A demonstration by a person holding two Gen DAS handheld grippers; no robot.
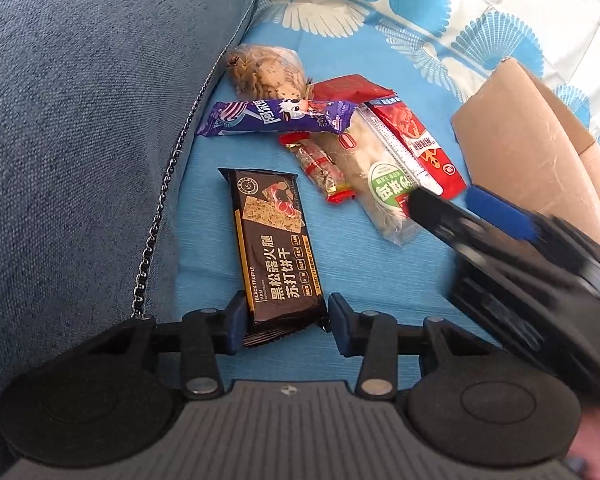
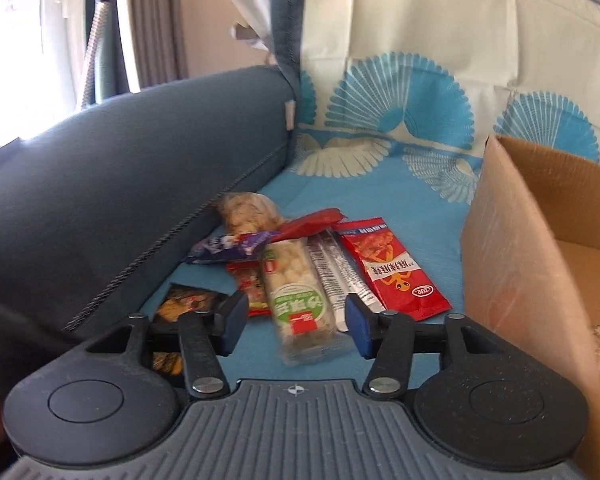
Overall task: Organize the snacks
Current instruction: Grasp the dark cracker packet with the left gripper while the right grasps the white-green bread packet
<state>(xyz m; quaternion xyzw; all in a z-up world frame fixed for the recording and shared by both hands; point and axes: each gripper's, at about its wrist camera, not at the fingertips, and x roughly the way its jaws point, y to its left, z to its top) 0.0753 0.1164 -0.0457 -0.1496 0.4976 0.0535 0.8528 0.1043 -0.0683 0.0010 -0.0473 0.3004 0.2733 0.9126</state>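
Far left, your sofa arm, blue-grey, with a chain trailing down its edge onto the blue sheet. Next, your left gripper, jaws parted around the near end of the cracker pack: the left pad sits at the wrapper's edge, the right pad just clear of it, no squeeze evident. The pack lies flat on the sheet, dark brown, pointing away from you. Beyond it, the snack heap: cookie bag at the back against the sofa arm, purple bar lying crosswise in front of it, small red candy, clear puff pack with a green label, striped stick, red sachet, and another red wrapper behind. Your right gripper, jaws spread wide, straddles the near end of the puff pack without touching it; from the left wrist it shows blurred, its tips over that same pack's end. Far right, the box, cardboard, open-topped, standing on the sheet just beside the red sachet; something pale lies inside at its near corner, too cut off to identify.
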